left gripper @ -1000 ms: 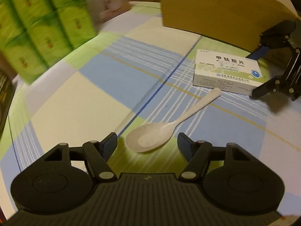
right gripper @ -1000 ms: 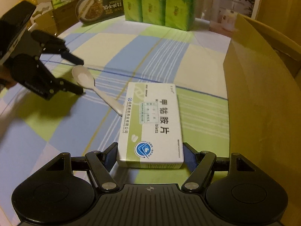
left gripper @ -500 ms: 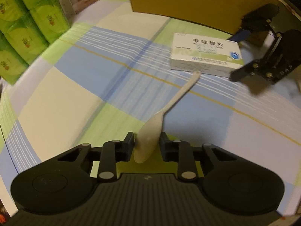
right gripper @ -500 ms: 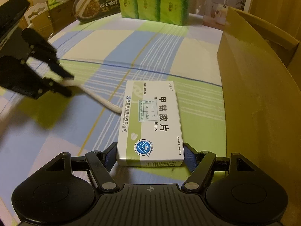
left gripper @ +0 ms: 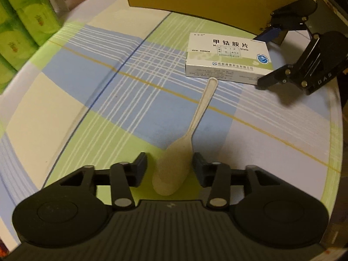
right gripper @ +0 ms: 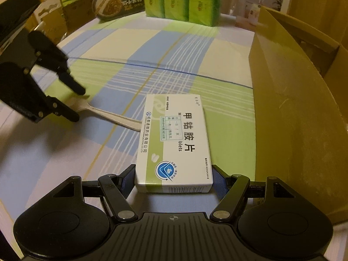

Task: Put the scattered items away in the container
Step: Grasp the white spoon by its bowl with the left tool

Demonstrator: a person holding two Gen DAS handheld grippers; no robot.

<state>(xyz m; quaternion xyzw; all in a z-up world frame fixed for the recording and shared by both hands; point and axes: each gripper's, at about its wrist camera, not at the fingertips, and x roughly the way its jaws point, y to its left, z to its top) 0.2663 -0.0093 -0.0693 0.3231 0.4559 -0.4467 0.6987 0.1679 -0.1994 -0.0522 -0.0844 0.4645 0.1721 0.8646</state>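
Spoon [left gripper: 191, 134] lies on the table [left gripper: 65, 113], bowl between the left hand-held gripper [left gripper: 169, 169] fingers, handle tip just beside the medicine box [right gripper: 174, 139]. Cardboard box [right gripper: 293, 100] stands right of it; tissue packs [right gripper: 180, 0] behind.

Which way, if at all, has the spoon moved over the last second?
Yes. The spoon pivoted: its bowl swung toward the right camera while its handle tip stayed by the medicine box.
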